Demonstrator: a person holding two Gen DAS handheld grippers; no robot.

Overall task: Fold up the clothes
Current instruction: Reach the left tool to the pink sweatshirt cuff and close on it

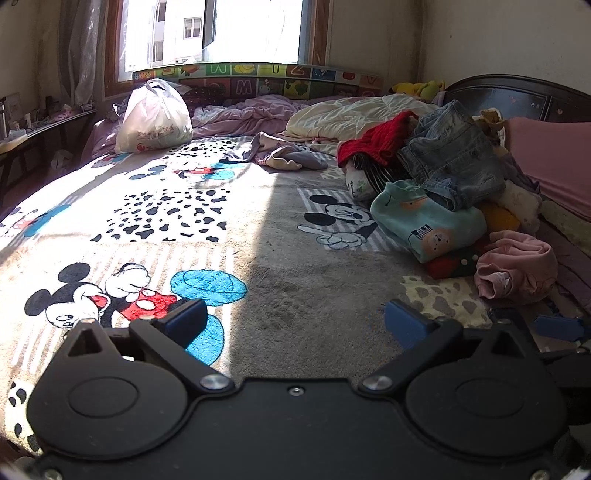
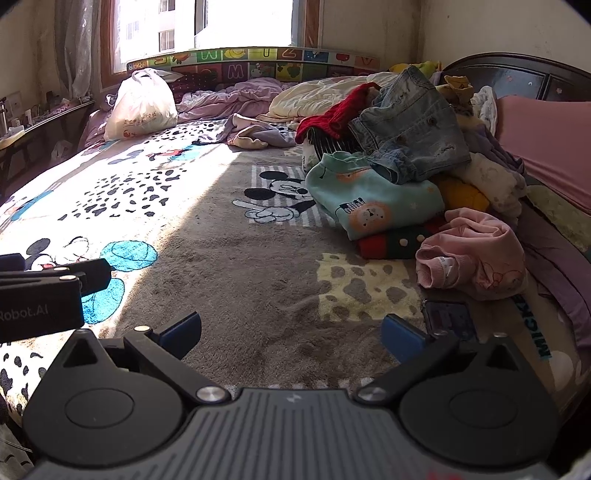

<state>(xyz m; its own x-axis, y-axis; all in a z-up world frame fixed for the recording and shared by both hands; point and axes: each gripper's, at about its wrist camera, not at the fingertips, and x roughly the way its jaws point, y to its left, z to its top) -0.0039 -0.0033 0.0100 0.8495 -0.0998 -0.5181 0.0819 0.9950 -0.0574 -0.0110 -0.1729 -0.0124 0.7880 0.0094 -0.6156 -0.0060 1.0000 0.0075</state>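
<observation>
We hold both tools low over the bed (image 1: 295, 295), its cartoon-mouse blanket (image 2: 258, 277) half in sunlight, half in shade. Our left gripper (image 1: 295, 325) has its 2 blue-padded fingers (image 1: 186, 321) spread wide with nothing between them, only blanket beneath. Our right gripper (image 2: 291, 332) is the same: fingers (image 2: 402, 338) wide apart, empty, hovering above the grey plush. The clothes are heaped to the right of us, toward the dark headboard (image 1: 517, 96). On top lies a pair of denim shorts (image 2: 410, 129), touching a red knit piece (image 2: 332, 114) on its left. Below them sits a teal sweatshirt (image 2: 373, 199) with a lion print, resting on a red and green garment (image 2: 395, 245). Nearest our right gripper lies a crumpled pink top (image 2: 476, 254), apart from the fingers. Far back, a white plastic bag (image 1: 153, 118) stands near the window (image 1: 214, 33), beside rumpled bedding (image 1: 243, 114).
</observation>
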